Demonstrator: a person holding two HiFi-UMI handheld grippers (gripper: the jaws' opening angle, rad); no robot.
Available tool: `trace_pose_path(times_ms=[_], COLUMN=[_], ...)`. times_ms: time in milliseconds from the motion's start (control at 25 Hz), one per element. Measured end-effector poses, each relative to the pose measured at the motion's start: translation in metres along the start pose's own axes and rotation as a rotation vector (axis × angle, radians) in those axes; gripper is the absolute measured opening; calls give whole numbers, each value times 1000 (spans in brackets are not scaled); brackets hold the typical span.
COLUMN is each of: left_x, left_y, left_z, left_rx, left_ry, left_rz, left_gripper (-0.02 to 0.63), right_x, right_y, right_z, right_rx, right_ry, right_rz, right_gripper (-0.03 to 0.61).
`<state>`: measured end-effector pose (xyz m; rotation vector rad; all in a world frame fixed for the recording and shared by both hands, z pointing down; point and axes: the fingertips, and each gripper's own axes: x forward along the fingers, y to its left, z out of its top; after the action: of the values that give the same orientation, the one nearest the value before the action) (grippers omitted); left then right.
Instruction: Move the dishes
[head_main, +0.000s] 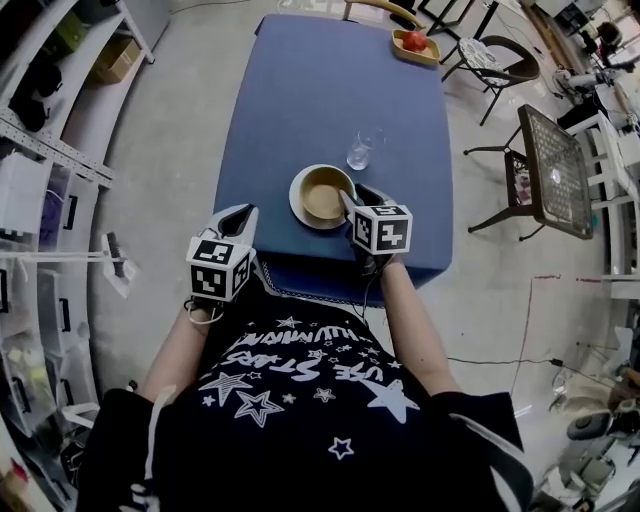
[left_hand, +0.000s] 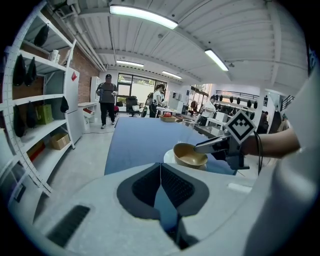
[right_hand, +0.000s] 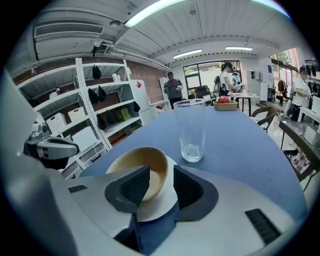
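Right gripper (right_hand: 161, 172) straddles the rim of the bowl (right_hand: 145, 165) at the near edge of the blue worktop (right_hand: 240, 150).

Nearest, the left gripper (left_hand: 160, 167) hangs by the worktop's near left corner, its 2 jaws together with nothing between them. Just beyond, the right gripper's jaws stand apart around the bowl's near wall, 1 jaw inside the bowl and 1 outside over the plate (right_hand: 156, 204), with a sliver of plate showing between the wall and the outer pad. The tan bowl sits on this white plate and shows only its bare inside. A little further along stands 1 clear glass (right_hand: 191, 130), upright, see-through down to its base, near the plate but apart from it. At the far end lies a shallow wooden tray (right_hand: 225, 105) holding 1 red fruit (right_hand: 223, 99).
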<state>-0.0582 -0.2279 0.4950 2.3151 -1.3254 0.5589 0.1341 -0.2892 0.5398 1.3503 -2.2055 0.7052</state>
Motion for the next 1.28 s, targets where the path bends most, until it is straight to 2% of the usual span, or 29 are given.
trace_pose_path(times_ms=[160,560,920,1280], left_x=[-7,-18,-9,5], left_y=[0,2,19,63], left_z=[-7,-17,-11,3], left_rx=[-17,-38,-29,-32], left_ry=[-4,-3,9,24], left_rz=[30,62,44,20], left_gripper=[20,20,20,20], right_x=[5,9,11,42], right_y=[4,-3,8,24], right_z=[-4,-5,17,60], right_rx=[2,29,83,148], right_ry=[23,41,-3,-54], right_rz=[26,-34,-13,-18], right_gripper=[136,32,21,21])
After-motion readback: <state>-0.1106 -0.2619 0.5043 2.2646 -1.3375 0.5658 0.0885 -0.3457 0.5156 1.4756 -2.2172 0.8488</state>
